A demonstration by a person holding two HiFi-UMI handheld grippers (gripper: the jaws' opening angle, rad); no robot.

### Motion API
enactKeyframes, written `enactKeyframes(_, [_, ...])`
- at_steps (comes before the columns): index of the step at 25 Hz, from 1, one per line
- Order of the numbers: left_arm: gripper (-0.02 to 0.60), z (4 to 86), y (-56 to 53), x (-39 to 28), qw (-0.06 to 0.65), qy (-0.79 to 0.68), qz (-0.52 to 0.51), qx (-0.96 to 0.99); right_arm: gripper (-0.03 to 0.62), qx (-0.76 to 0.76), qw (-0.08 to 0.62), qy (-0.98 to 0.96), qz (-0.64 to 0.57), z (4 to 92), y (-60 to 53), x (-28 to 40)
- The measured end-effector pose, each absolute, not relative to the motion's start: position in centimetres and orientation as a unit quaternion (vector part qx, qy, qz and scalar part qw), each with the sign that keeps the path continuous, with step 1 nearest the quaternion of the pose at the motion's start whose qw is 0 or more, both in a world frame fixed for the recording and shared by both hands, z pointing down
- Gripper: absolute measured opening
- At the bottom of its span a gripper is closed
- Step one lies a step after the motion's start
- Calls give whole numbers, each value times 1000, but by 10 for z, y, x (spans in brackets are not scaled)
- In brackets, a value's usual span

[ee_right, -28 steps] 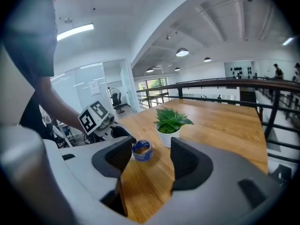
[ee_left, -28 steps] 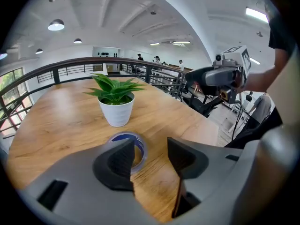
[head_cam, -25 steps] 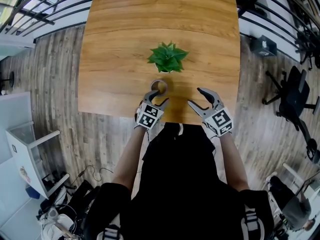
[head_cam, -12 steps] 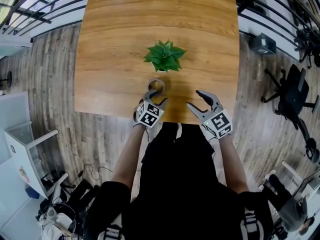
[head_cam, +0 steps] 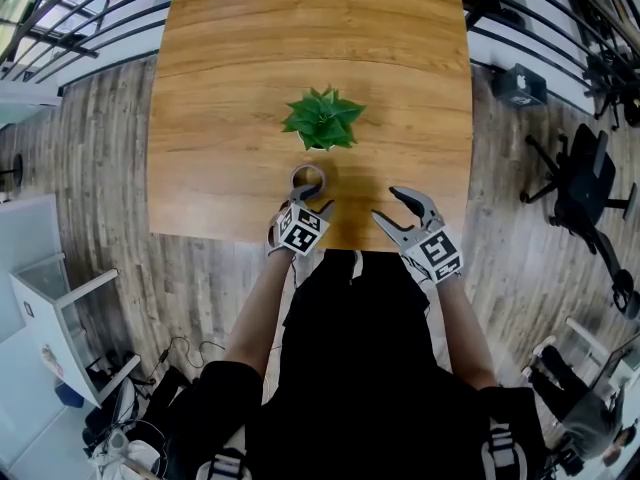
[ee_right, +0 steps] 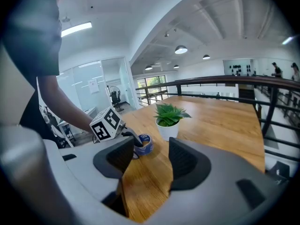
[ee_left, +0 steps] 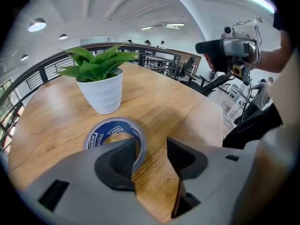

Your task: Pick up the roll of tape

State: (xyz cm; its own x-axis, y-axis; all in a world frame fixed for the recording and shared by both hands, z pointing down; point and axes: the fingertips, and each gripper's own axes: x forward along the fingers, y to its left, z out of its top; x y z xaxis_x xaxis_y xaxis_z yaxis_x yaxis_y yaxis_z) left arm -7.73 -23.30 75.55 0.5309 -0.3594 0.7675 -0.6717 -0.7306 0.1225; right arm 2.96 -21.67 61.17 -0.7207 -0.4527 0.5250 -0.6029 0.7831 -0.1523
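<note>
The roll of tape [ee_left: 112, 134], grey with a blue core, lies flat on the wooden table [head_cam: 230, 88] just in front of a potted plant. My left gripper [ee_left: 152, 146] is open and tilted down over the roll. Its left finger [ee_left: 119, 161] reaches into the hole, the right one stands outside, and the near wall sits in the gap untouched. In the head view the roll [head_cam: 307, 179] shows at the tips of the left gripper [head_cam: 313, 198]. My right gripper [head_cam: 386, 204] hovers over the table's near edge to the right. Its jaws are closing with nothing between them.
A green plant in a white pot [head_cam: 322, 119] stands right behind the roll. The table's near edge [head_cam: 250, 240] runs under both grippers. On the floor are an office chair [head_cam: 585, 183] at the right and white furniture [head_cam: 45, 308] at the left.
The left gripper has sunk toward the table and over the roll's near side. The right gripper has stayed in place.
</note>
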Motion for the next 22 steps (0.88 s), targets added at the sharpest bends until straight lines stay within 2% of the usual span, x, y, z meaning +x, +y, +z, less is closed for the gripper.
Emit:
enactKeyframes(16, [74, 760, -243, -85, 178, -320, 407, 837, 242, 290, 232, -915, 156, 607, -226, 26])
enactKeyframes(22, [71, 761, -243, -86, 176, -321, 409, 836, 242, 288, 247, -911, 160, 610, -219, 25])
